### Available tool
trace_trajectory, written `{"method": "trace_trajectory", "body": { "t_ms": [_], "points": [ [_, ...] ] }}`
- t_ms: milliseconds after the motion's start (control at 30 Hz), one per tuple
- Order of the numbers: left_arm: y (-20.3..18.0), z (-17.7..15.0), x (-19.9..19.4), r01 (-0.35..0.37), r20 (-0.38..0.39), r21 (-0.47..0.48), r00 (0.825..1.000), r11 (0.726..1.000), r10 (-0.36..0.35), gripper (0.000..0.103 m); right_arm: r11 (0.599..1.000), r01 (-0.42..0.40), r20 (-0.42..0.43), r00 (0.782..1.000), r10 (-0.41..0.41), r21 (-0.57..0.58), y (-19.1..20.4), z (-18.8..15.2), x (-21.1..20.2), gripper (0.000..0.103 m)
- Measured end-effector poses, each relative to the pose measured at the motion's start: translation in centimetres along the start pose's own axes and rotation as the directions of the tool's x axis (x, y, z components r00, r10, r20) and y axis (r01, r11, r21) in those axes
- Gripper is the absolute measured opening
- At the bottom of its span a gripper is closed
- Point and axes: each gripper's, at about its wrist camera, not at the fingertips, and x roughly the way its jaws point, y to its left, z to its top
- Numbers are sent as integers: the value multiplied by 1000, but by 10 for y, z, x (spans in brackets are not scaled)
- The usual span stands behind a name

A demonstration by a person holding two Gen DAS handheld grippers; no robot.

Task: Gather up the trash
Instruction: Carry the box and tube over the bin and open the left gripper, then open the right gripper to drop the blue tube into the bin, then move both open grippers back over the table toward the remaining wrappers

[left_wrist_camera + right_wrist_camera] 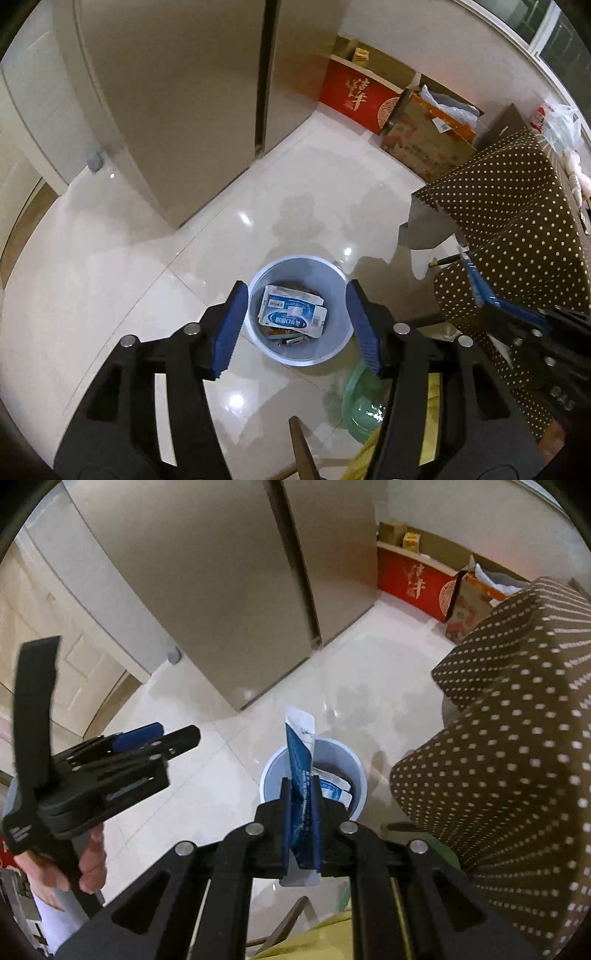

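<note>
Right gripper [301, 805] pinches tube [300, 746] (upright) — above bin [354, 764].

A glossy pale tile floor [122, 258] fills the middle of both views, dotted with ceiling-light reflections. A tall beige two-door cabinet [177, 92] rises at the upper centre. At upper right, a red box [354, 96] and a cardboard box [424, 140] stand against the white wall [424, 33]. A brown dotted cloth [517, 206] drapes furniture at right. A window [546, 33] edges the top right corner.
</note>
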Motion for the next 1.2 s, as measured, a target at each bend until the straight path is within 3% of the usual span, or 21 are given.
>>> {"method": "trace_trajectory", "body": {
  "t_ms": [67, 100, 133, 167, 467, 833, 1000, 1200],
  "points": [
    [5, -2, -2, -7, 2, -7, 1000, 1000, 7, 55, 1000, 15, -28, 999, -16, -9, 6, 4, 10, 22],
    [7, -3, -3, -8, 1, -11, 1000, 1000, 8, 55, 1000, 25, -47, 999, -26, -9, 8, 6, 15, 33],
    [8, -4, -4, -9, 1, -13, 1000, 1000, 9, 55, 999, 33, -56, 998, -33, -5, 9, 7, 18, 54],
    [10, -6, -6, -11, 1, -15, 1000, 1000, 11, 55, 1000, 31, -45, 998, -31, -4, 10, 8, 19, 57],
    [15, -13, -15, 15, 10, -39, 1000, 999, -14, 55, 1000, 24, -27, 999, -24, 6, 3, 6, 5, 57],
    [-26, -1, -56, 45, 87, 34, 995, 998, -48, 55, 997, 15, 112, 993, -23, 70, -22, 2, -57, 57],
    [-54, 6, -77, 81, 126, 80, 988, 994, -91, 55, 994, 11, 192, 981, -33, 112, -40, -6, -99, 57],
    [-98, 12, -98, 115, 159, 151, 978, 982, -139, 55, 985, 37, 301, 950, -87, 168, -74, -23, -151, 57]
  ]
}}
